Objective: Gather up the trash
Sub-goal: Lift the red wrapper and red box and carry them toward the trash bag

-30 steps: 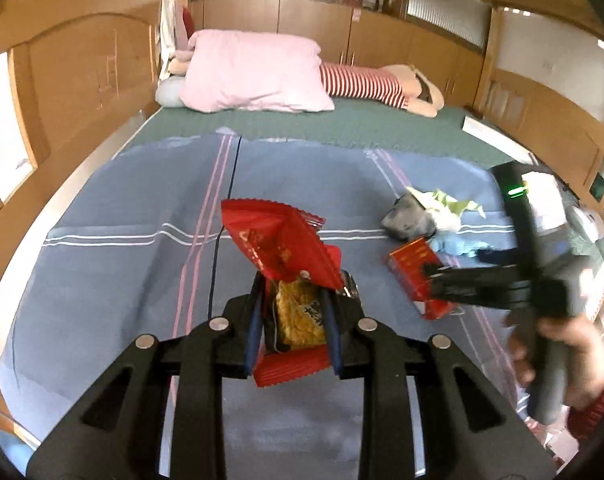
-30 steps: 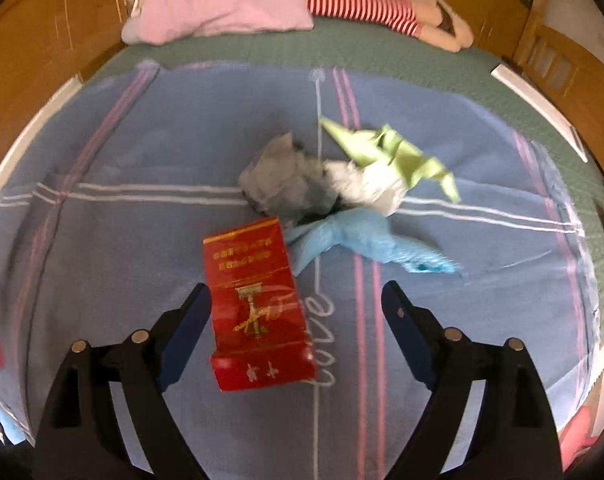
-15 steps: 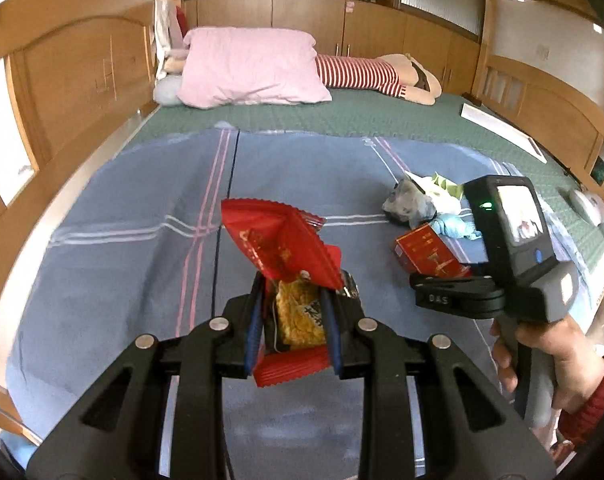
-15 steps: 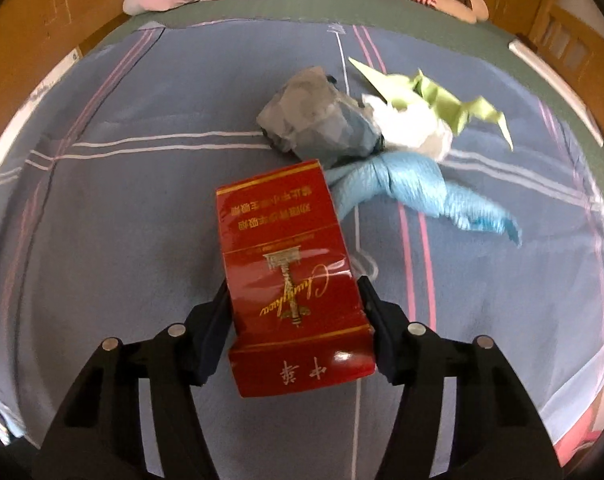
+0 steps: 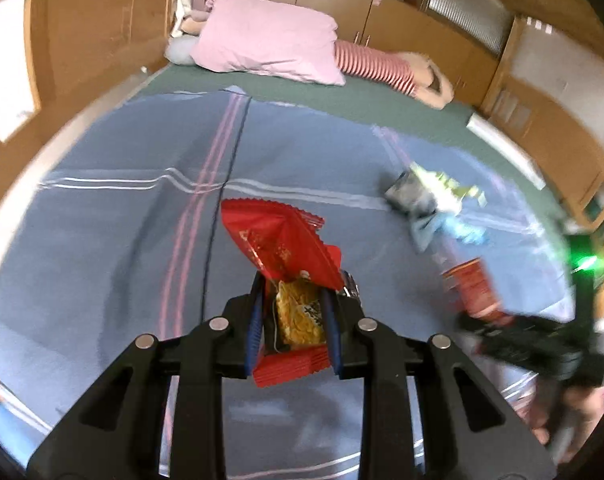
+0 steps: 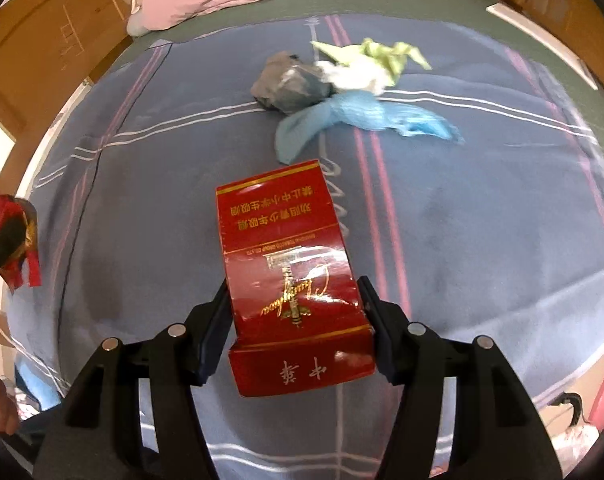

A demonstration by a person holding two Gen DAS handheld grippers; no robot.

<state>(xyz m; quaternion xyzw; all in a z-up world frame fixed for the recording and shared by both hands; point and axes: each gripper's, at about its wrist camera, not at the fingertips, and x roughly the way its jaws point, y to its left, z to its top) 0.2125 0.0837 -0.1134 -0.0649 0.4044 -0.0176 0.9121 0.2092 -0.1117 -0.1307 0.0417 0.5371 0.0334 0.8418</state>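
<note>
Left claw (image 5: 293, 322) clamped on a red snack wrapper (image 5: 279, 246), blue-edged pads pressed against both sides, a yellow printed packet (image 5: 299, 312) pinched in the same grip. Wrapper held above the blue striped blanket (image 5: 121, 240), its crinkled top fanning toward 12 o'clock over the fingers.

Right claw (image 6: 295, 320) closed on a red cigarette box (image 6: 285, 248), both pads flat against its long sides, gold lettering facing up, the box's far end pointing toward 12 o'clock. Box clear of the blanket (image 6: 482, 248), judging by its tilt in the grip; contact underneath hidden.

More trash lying on the bed, at 12 o'clock from the box: a crumpled grey wad (image 6: 289, 82), white paper (image 6: 352, 74) just beside it, green paper scraps (image 6: 386, 54) touching the white, and a blue plastic piece (image 6: 358, 118) spread out at 1 o'clock, its near corner close to the box's far end. Same heap seen in the left view at 2 o'clock (image 5: 426, 204), blurred.

Right claw also visible in the left view at 4 o'clock, blurred, with the red box (image 5: 472, 288) in it and a hand (image 5: 578, 408) below. Left claw's wrapper showing at 9 o'clock in the right view (image 6: 15, 240).

Pink pillow (image 5: 269, 38) at the head of the bed, a striped stuffed toy (image 5: 382, 66) lying just beside it at 1 o'clock. Wooden bed frame (image 5: 93, 28) around the mattress.
</note>
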